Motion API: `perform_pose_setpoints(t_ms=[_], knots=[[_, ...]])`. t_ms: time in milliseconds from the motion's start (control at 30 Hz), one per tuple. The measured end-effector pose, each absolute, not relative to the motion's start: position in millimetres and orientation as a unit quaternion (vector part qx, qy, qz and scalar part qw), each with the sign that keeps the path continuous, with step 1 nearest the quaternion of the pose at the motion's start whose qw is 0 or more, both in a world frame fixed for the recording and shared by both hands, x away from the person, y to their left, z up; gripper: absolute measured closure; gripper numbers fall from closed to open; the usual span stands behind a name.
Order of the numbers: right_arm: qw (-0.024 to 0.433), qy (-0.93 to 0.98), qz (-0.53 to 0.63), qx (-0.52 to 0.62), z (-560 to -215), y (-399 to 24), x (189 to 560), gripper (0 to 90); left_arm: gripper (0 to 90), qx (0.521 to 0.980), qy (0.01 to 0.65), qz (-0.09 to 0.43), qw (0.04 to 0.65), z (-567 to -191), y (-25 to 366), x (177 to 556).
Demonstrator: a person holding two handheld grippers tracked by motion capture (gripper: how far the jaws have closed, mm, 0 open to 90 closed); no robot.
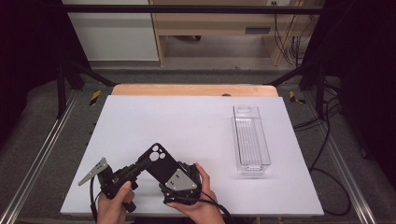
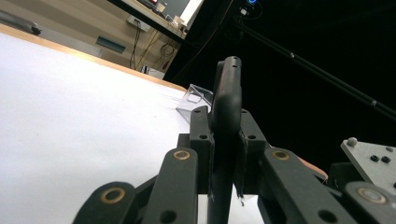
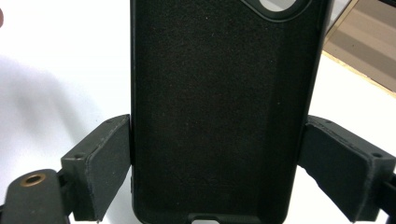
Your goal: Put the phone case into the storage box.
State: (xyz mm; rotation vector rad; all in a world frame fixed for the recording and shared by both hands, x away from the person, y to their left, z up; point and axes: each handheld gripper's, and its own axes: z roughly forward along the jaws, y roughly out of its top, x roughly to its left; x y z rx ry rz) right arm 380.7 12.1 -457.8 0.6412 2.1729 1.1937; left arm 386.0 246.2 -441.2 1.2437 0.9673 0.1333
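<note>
1. Left gripper view: left gripper [image 2: 224, 154] has its jaws clamped on the thin edge of one black phone case [image 2: 227, 93].
2. Right gripper view: right gripper [image 3: 219, 163] straddles the case [image 3: 210, 107] across its width; left pad touches it, right pad stands just clear.
3. High view: case [image 1: 161, 165] held near the desk [image 1: 154, 121] front edge, left of centre.
4. One clear tray [image 1: 251, 140] by the right edge.
5. No readable writing.

Open tabletop [image 1: 177, 121] left of clear tray [image 1: 251, 140]
</note>
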Motion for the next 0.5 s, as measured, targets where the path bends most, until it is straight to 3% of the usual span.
perform_pose_setpoints(t_ms=[500], knots=[[0.284,0.808,0.457,0.24,-452.2,9.8,377.6,6.7,80.8,0.552,0.437,0.094,0.704,-433.5,258.3,384.8]])
